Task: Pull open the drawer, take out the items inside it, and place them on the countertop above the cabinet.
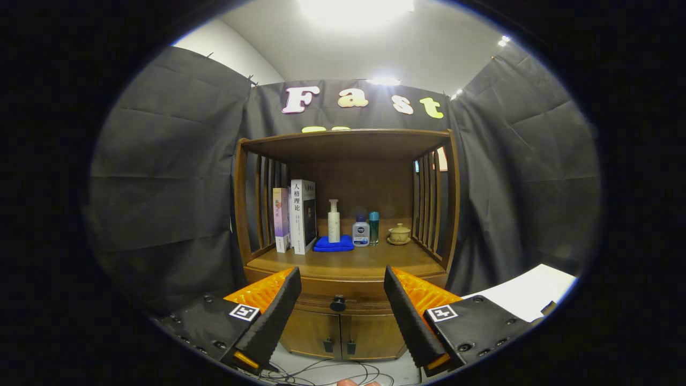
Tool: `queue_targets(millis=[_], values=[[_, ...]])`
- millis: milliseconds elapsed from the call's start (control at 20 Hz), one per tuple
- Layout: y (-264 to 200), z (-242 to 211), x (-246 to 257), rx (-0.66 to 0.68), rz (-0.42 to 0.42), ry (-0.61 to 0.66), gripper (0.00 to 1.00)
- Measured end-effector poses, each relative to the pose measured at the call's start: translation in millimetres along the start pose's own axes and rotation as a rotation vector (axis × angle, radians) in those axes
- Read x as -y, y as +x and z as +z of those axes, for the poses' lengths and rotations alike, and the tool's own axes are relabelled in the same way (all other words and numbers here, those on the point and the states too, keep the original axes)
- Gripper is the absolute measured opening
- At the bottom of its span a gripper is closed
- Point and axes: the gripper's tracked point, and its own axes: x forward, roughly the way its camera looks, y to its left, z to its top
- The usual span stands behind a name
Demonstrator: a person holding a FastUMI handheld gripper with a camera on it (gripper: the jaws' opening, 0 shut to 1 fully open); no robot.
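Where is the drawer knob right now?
The drawer knob sits on the closed drawer front under the countertop, beyond and between the open gripper's fingers.

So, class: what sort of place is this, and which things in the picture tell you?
Probably a staged booth, not a home: black cloth walls surround a lone wooden cabinet holding books and bottles. The hand-held gripper is open before the drawer knob.
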Motion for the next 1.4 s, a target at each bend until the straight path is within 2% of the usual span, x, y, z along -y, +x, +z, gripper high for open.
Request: queue_targets(millis=[400,950,1400], values=[[28,-19,0,-0.033,-0.001,0.009,0.98],[83,-76,-10,-0.132,0.022,0.013,0.98],[144,-159,-14,-0.232,0.027,0.044,0.98]])
